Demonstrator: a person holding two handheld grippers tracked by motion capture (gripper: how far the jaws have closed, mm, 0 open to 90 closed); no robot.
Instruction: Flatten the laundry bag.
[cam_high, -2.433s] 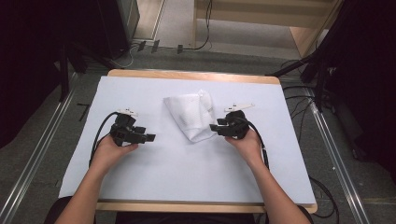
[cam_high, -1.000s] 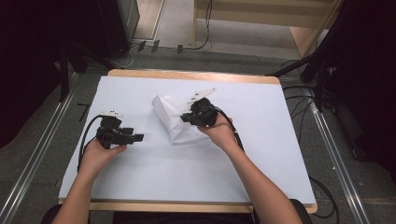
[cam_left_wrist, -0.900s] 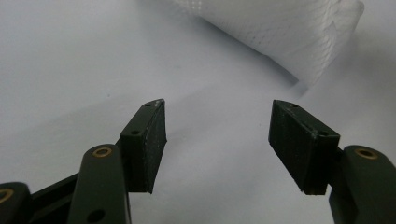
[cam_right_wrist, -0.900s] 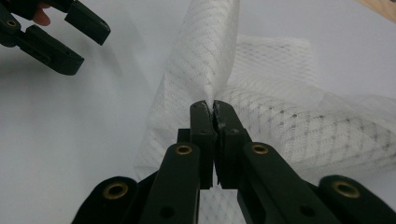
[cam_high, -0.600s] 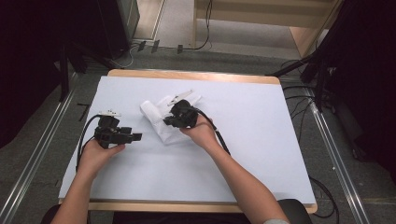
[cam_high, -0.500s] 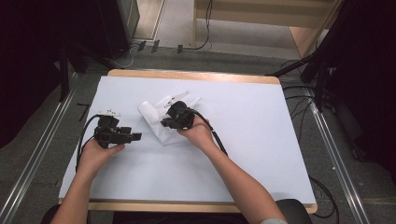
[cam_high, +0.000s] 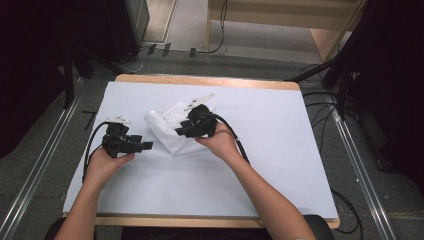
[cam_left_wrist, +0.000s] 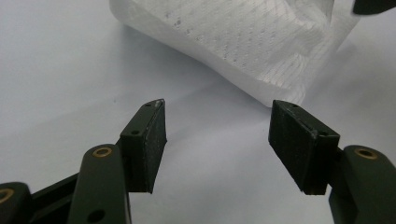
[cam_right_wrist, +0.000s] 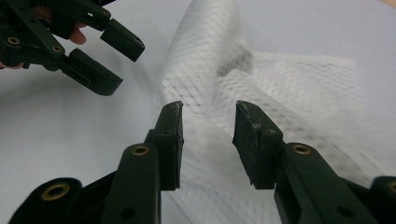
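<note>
the white cloth (cam_high: 167, 131) is laid mid-table, its long axis running far-left to near-right; the right gripper (cam_high: 181, 131), jaws just opened and holding nothing, is over it, while the open, empty left gripper (cam_high: 148, 145) is kept just left

We see the cloth (cam_left_wrist: 243, 42) cut off by the top edge in the left gripper view, and blurred (cam_right_wrist: 289, 93) in the right gripper view.

a pale blue-white sheet (cam_high: 280, 150) covers a light wooden table (cam_high: 210, 80); black cables (cam_high: 220, 30) trail across grey floor.
</note>
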